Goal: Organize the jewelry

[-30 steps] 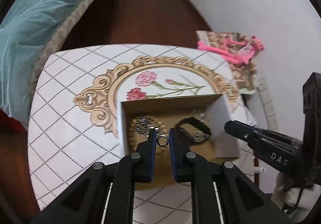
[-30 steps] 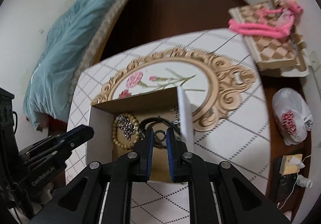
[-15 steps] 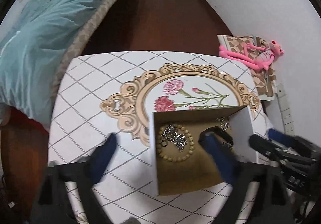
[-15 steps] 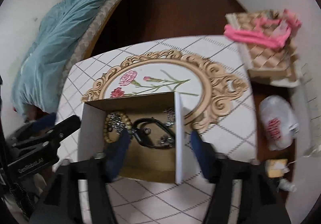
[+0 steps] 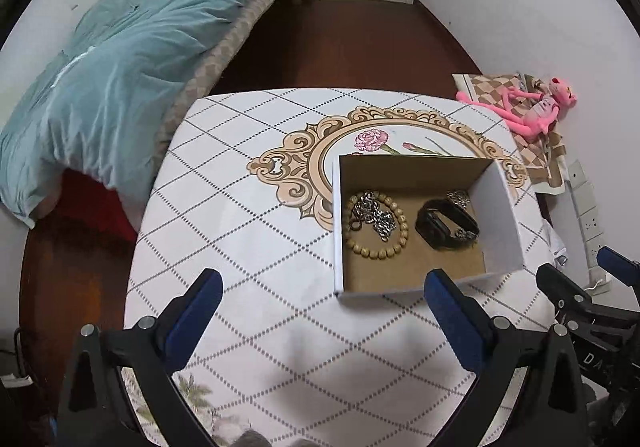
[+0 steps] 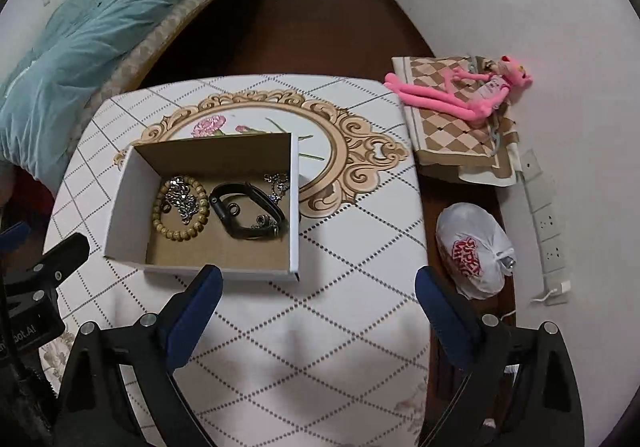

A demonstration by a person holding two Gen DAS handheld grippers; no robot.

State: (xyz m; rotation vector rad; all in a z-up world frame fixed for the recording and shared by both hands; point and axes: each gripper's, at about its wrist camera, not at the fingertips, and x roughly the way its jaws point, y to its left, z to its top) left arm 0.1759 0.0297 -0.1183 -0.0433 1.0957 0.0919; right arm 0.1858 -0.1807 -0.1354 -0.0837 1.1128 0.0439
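A white cardboard box (image 5: 500, 215) (image 6: 120, 207) with a brown inside stands on the table. In it lie a wooden bead bracelet (image 5: 372, 254) (image 6: 180, 235), a silver chain (image 5: 378, 217) (image 6: 182, 199), a black band (image 5: 436, 243) (image 6: 240, 189) and a small ring (image 6: 233, 210). My left gripper (image 5: 322, 281) hangs wide open before the box's near-left corner, with nothing between its fingers. My right gripper (image 6: 318, 274) is near the box's near-right corner. Its jaws are opening and hold nothing. The right gripper's fingers (image 5: 560, 287) show at the left view's right edge.
The table wears a white cloth (image 5: 240, 247) with diamond lines and a gold floral frame. A bed with a teal duvet (image 5: 100, 87) lies on the left. On the right are a pink plush toy (image 6: 460, 95) on checked fabric, a white plastic bag (image 6: 472, 251) and a power strip (image 6: 548, 231).
Each gripper was shut on a small ring over the box. Both have opened wide, the rings have left the jaws, and both grippers have drawn back and up from the box.
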